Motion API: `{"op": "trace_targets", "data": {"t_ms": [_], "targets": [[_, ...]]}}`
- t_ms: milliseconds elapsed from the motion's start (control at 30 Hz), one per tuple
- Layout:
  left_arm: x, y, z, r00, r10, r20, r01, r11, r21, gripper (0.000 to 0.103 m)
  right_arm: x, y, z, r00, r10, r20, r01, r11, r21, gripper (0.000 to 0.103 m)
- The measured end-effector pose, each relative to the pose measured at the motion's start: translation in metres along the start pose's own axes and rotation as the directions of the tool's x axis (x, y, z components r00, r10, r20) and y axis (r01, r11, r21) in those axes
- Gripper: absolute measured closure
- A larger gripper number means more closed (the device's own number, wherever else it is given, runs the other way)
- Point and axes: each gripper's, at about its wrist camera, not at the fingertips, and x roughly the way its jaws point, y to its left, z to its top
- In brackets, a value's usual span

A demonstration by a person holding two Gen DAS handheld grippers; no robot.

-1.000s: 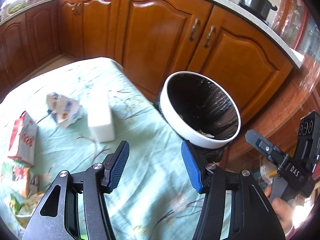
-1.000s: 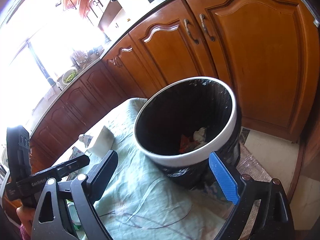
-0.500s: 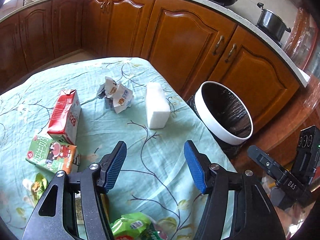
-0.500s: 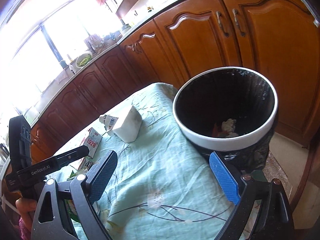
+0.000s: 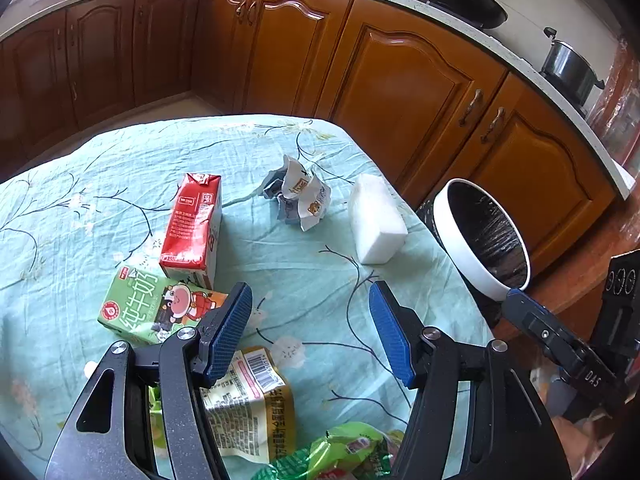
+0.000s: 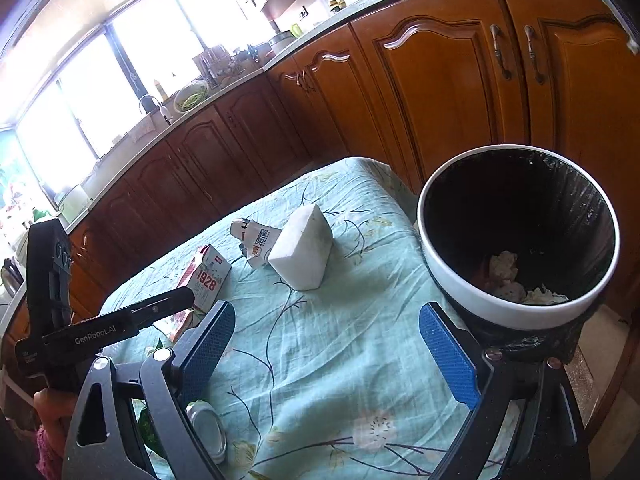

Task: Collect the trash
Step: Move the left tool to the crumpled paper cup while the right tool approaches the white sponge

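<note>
The white-rimmed trash bin (image 5: 482,240) with a black liner stands off the table's right edge; in the right wrist view (image 6: 520,236) it holds crumpled paper. On the table lie a red milk carton (image 5: 194,226), a green carton (image 5: 156,308), a crumpled wrapper (image 5: 300,196), a white foam block (image 5: 376,224), a yellow packet (image 5: 250,404) and a green bag (image 5: 340,454). My left gripper (image 5: 310,328) is open and empty above the table. My right gripper (image 6: 326,354) is open and empty beside the bin.
The table wears a light green floral cloth (image 5: 80,208). Brown kitchen cabinets (image 5: 400,76) run behind the table and bin. A white lid-like round thing (image 6: 206,430) lies by my right gripper's left finger.
Both grippers have drawn back from the bin toward the table. More of the table's trash has come into the left wrist view. Both stay open and empty.
</note>
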Motion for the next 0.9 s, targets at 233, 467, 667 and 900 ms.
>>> {"op": "trace_targets", "data": {"t_ms": [233, 467, 667, 900], "targets": [[0.014, 0.014, 0.023, 1.0, -0.001, -0.018, 0.001, 1.0, -0.015, 0.041, 0.032, 0.017, 0.017, 0.999, 0.009, -0.037, -0.011, 0.999, -0.048, 0.009], [0.038, 0.019, 0.057, 0.999, 0.004, -0.04, -0.005, 1.0, -0.025, 0.041, 0.082, 0.035, 0.027, 0.994, -0.015, -0.106, 0.001, 0.991, -0.131, 0.019], [0.073, 0.012, 0.078, 0.997, 0.017, -0.08, -0.018, 1.0, -0.012, 0.041, 0.12, 0.031, 0.032, 0.984, -0.056, -0.168, 0.03, 0.987, -0.155, 0.048], [0.105, 0.01, 0.08, 0.989, 0.034, -0.142, -0.034, 0.999, 0.007, 0.054, 0.105, 0.01, 0.031, 0.989, -0.041, -0.142, 0.026, 0.994, -0.106, 0.071]]}}
